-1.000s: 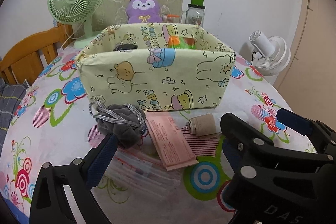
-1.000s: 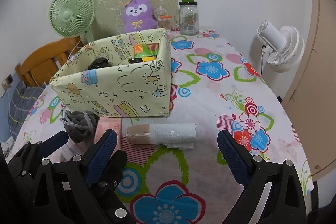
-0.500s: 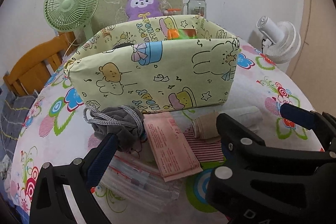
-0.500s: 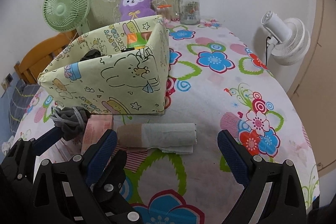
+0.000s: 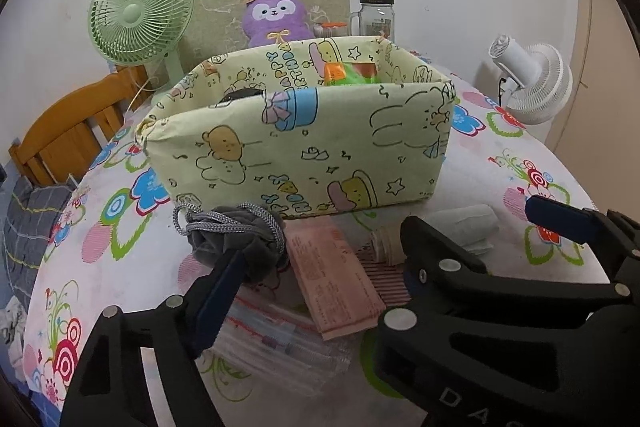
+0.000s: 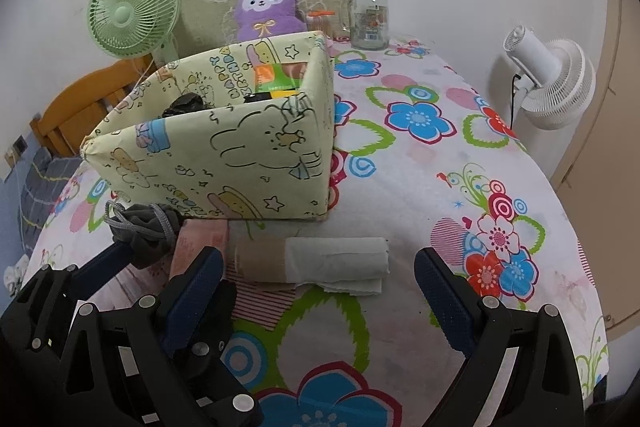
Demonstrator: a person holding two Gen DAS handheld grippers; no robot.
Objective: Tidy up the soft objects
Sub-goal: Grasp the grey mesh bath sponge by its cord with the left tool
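Note:
A grey drawstring pouch [image 5: 236,243] [image 6: 144,231], a pink packet [image 5: 336,287] [image 6: 196,243] and a tan roll wrapped in white tissue [image 5: 460,227] [image 6: 320,259] lie in front of a pale yellow cartoon-print box [image 5: 304,147] [image 6: 224,163]. My left gripper [image 5: 320,259] is closing over the pink packet. Its left finger [image 5: 224,291] lies against the grey pouch, and nothing is pinched between the pads. My right gripper [image 6: 316,279] stands wide open with the roll just beyond its fingertips. The box holds an orange-green packet [image 5: 344,73] and something black [image 6: 184,105].
Clear zip bags [image 5: 280,339] lie under the pink packet. Behind the box stand a green fan [image 5: 136,15], a purple plush [image 5: 276,15] and a glass jar [image 6: 368,15]. A white fan [image 6: 548,75] sits off the table's right edge, a wooden chair [image 5: 68,131] at left.
The left gripper's jaws have narrowed and its left finger has come up against the grey pouch. The right gripper stays open in front of the roll.

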